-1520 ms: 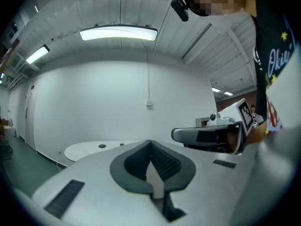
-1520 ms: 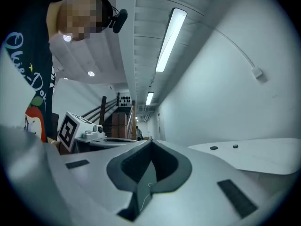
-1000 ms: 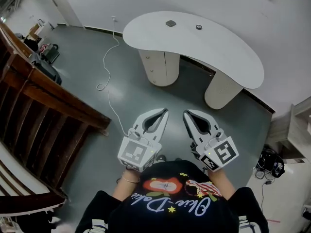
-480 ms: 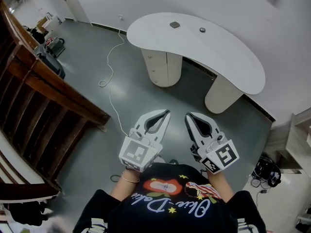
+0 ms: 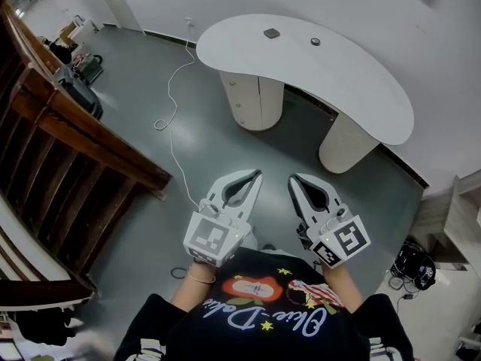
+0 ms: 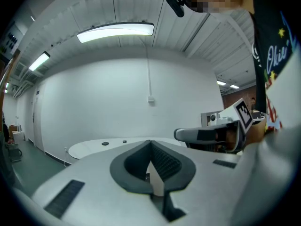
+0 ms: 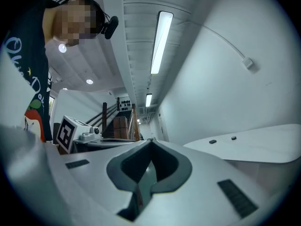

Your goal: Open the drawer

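The white curved desk point(image 5: 353, 81) stands ahead on two pedestals. Its left pedestal point(image 5: 252, 100) carries the drawers, with small round knobs on their fronts; all look closed. My left gripper point(image 5: 258, 173) and right gripper point(image 5: 292, 179) are held side by side in front of the person's chest, well short of the desk, pointing toward it. Both are shut with nothing between the jaws. In the left gripper view the left gripper point(image 6: 150, 141) has its tips meeting, with the desk top point(image 6: 94, 147) far beyond. The right gripper point(image 7: 151, 139) also has its tips together.
A dark wooden stair railing point(image 5: 83, 149) runs along the left. A white cable point(image 5: 169, 119) trails over the grey floor toward the desk. Two small dark items point(image 5: 271, 33) lie on the desk top. Black gear point(image 5: 409, 265) and a shelf point(image 5: 458, 216) stand at the right.
Both grippers stay shut and side by side. The view has drifted slightly, so the desk sits a little further right in the picture.
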`<state>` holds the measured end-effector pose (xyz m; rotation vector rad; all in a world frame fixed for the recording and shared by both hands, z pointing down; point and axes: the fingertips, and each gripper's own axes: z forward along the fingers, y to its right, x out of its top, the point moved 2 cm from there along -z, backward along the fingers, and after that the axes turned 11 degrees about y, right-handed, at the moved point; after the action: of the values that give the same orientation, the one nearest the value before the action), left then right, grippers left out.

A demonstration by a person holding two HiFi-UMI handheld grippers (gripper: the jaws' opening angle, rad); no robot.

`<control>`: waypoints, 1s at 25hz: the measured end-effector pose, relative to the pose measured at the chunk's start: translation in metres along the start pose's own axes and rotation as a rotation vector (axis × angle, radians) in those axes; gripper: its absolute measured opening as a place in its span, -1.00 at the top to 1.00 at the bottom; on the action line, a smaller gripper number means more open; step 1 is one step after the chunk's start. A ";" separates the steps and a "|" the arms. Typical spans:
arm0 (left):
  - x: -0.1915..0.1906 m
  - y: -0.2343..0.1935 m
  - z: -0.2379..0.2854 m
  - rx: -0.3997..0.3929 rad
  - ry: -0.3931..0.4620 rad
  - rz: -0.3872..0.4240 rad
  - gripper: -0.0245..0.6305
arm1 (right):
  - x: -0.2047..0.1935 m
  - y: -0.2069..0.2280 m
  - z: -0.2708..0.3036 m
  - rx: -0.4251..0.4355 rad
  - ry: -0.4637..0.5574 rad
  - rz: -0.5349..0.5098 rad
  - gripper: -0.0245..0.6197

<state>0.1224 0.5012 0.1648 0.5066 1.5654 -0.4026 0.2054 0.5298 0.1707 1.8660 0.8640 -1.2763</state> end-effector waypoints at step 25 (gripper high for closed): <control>-0.021 -0.173 0.085 -0.060 0.022 -0.043 0.92 | -0.031 0.079 0.157 -0.101 -0.020 -0.035 0.92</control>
<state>0.0993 0.3088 0.1721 0.4329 1.6073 -0.3833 0.1879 0.3525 0.1726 1.7635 0.9368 -1.2463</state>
